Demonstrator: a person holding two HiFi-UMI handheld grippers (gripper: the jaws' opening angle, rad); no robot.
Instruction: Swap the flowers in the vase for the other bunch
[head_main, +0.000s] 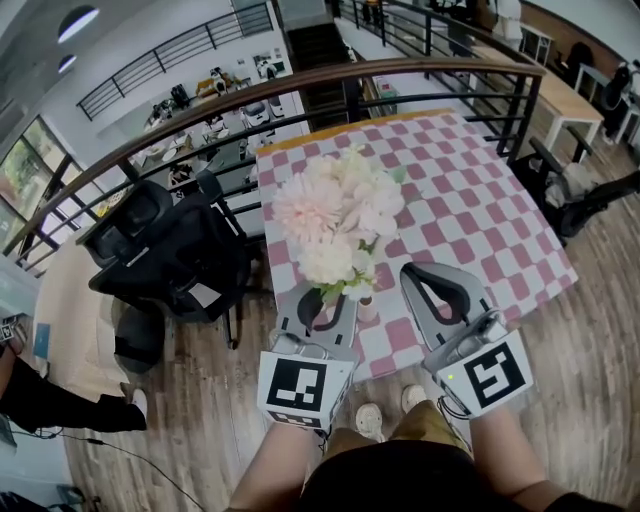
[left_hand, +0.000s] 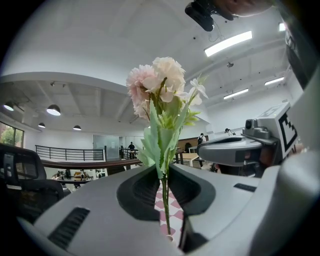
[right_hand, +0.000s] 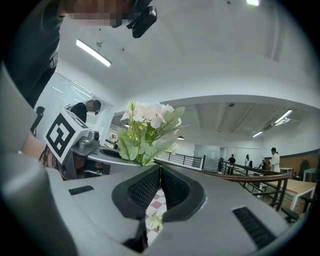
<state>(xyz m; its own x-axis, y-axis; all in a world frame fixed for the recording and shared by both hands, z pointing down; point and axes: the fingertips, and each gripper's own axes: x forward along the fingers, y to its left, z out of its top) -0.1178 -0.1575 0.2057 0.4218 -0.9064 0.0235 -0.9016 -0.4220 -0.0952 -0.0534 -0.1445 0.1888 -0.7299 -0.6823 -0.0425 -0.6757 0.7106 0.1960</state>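
A bunch of pink and cream flowers (head_main: 325, 225) stands upright over the near edge of the checked table (head_main: 480, 200). My left gripper (head_main: 330, 300) is shut on its thin green stem (left_hand: 163, 200), with the blooms (left_hand: 157, 82) above the jaws. Below, the stem runs down to a small pale vase mouth (left_hand: 170, 237); the vase (head_main: 368, 309) shows just right of that gripper. White blossoms with green leaves (right_hand: 149, 127) show in the right gripper view. My right gripper (head_main: 427, 272) hangs level beside the bunch, shut and empty, its tips (right_hand: 160, 169) meeting.
A dark curved railing (head_main: 300, 95) runs behind the table. Black office chairs (head_main: 165, 250) stand to the left. A small white flower sprig (right_hand: 155, 220) shows below the right jaws over the cloth. Another table (head_main: 570, 100) stands far right.
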